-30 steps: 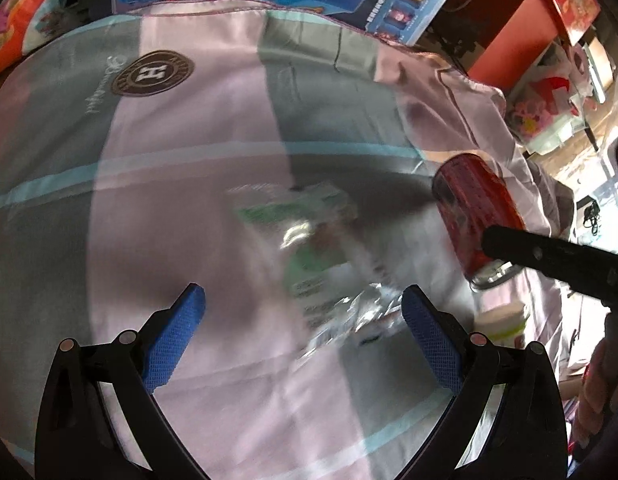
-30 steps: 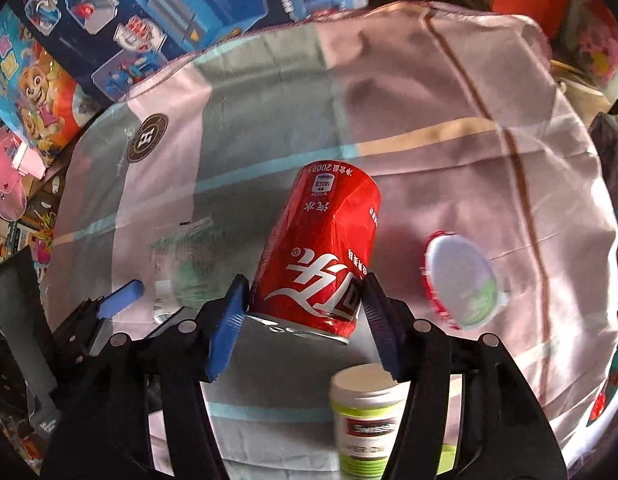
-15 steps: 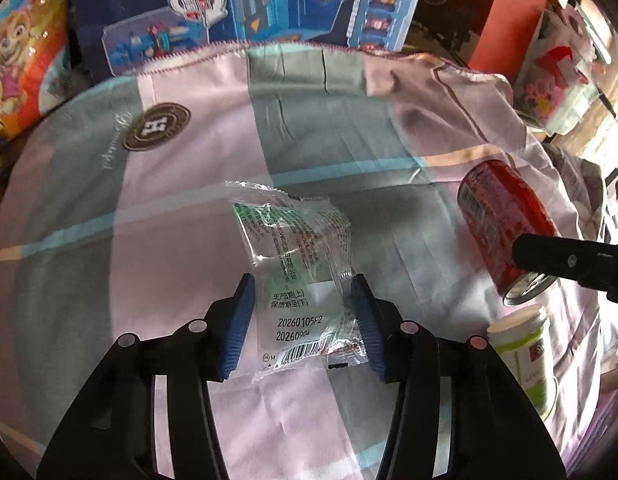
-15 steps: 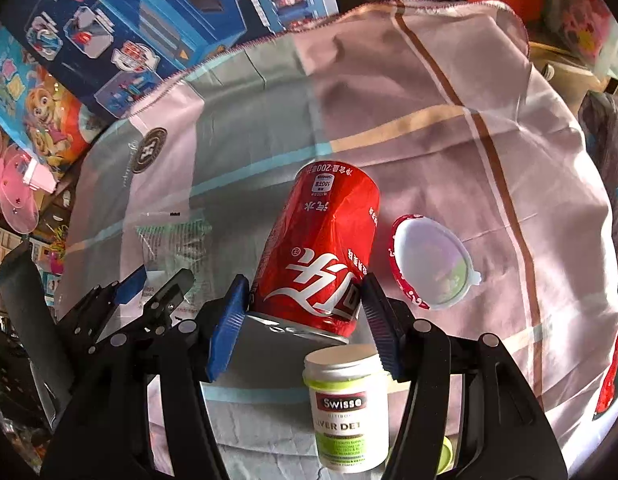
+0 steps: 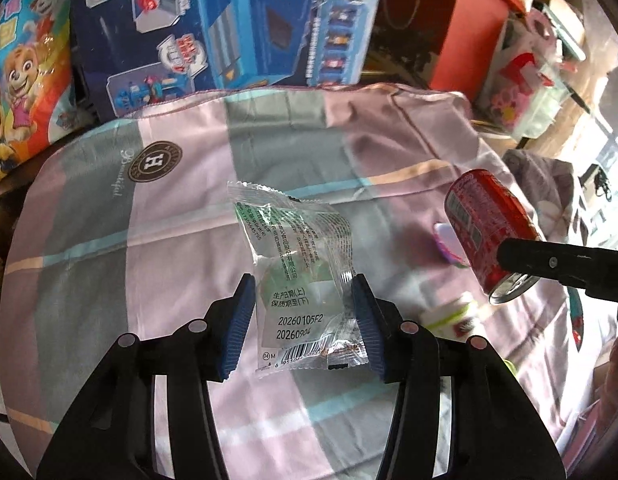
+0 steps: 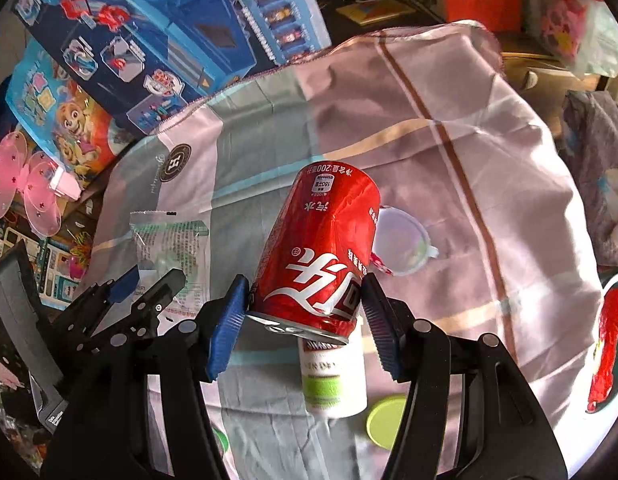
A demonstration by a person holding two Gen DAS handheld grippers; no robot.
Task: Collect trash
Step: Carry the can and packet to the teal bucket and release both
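The clear plastic wrapper (image 5: 299,280) sits between the blue pads of the left tool (image 5: 303,320), which is clenched on its lower half; the printed upper half stands free above the striped cloth (image 5: 169,264) covering the tabletop. The red soda can (image 6: 321,256) is gripped near its lower rim by the right tool (image 6: 305,320), tilted with its base pointing away from the camera and apparently lifted off the cloth.

Procedure for the step in hand, as a judgement: both pieces appear secured, so carry them to the bin. No bin shows in either view. Keep steady pressure on the wrapper; thin film slips and crumples easily. Keep the can's open end from tipping down further, since any liquid left inside could spill on the cloth.

Surrounding items: a white supplement bottle (image 6: 335,376) stands just below the can, with a green lid (image 6: 387,420) near it on the cloth. A round foil seal (image 6: 401,246) lies beside the can, partly behind it. These probably remain to be collected. Toy boxes (image 5: 237,20) stand along the far edge of the cloth.

Obstructions: the two tools work close together, and the bottle lies directly under the can's path; lift clear before swinging sideways.
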